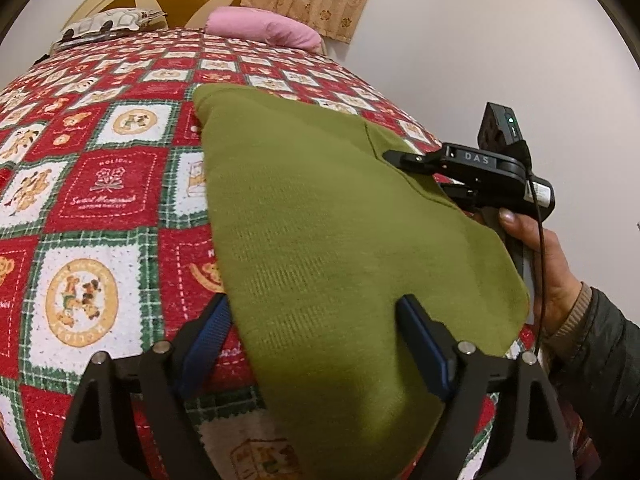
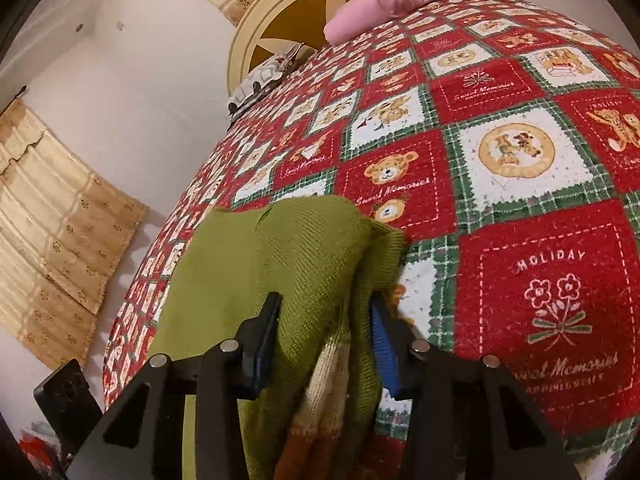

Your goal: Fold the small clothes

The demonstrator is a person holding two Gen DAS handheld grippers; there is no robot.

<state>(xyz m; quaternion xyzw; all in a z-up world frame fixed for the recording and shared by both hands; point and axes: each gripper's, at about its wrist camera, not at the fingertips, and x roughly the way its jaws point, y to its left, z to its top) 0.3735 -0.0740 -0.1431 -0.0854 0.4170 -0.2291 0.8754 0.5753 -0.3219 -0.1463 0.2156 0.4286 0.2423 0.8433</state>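
Left gripper (image 1: pixel 316 312) fingers apart astride green knit (image 1: pixel 320 208) edge; right gripper (image 2: pixel 326 312) fingers clamp bunched fold.

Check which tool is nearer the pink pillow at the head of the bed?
Right. The right tool sits further up the green garment, toward the pink pillow. The left tool straddles the garment's near end.

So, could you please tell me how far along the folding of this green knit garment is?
Done: the green knit garment lies on the holiday quilt, apparently doubled over once. In hand: the right gripper has a bunched edge between its fingers, while the left gripper straddles the near end, jaws wide. Left: laying that edge over and flattening it.
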